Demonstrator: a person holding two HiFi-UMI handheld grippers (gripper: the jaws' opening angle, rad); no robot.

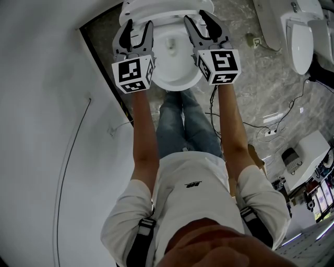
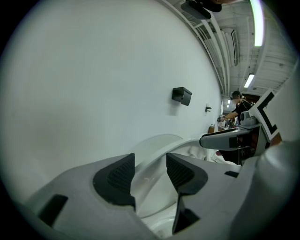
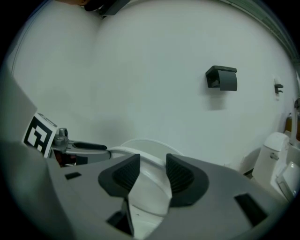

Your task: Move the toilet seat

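The white toilet [image 1: 177, 73] stands at the top of the head view, straight ahead of the person. Its toilet seat [image 1: 156, 6] is gripped from both sides. My left gripper [image 1: 139, 25] is shut on the seat's left rim, and my right gripper [image 1: 197, 16] is shut on its right rim. In the left gripper view the white seat rim [image 2: 187, 146] runs between the dark pads of the left gripper [image 2: 150, 168]. In the right gripper view the seat [image 3: 145, 183] fills the gap of the right gripper [image 3: 152, 171]. The lid [image 3: 145, 143] rises behind it.
A white wall [image 1: 47, 104] closes off the left side. A black wall fixture [image 3: 221, 78] hangs on the wall behind the toilet. More toilets [image 1: 300, 36] stand at the right. Cables and a power strip [image 1: 271, 131] lie on the stone floor. A person [image 2: 236, 105] stands far behind.
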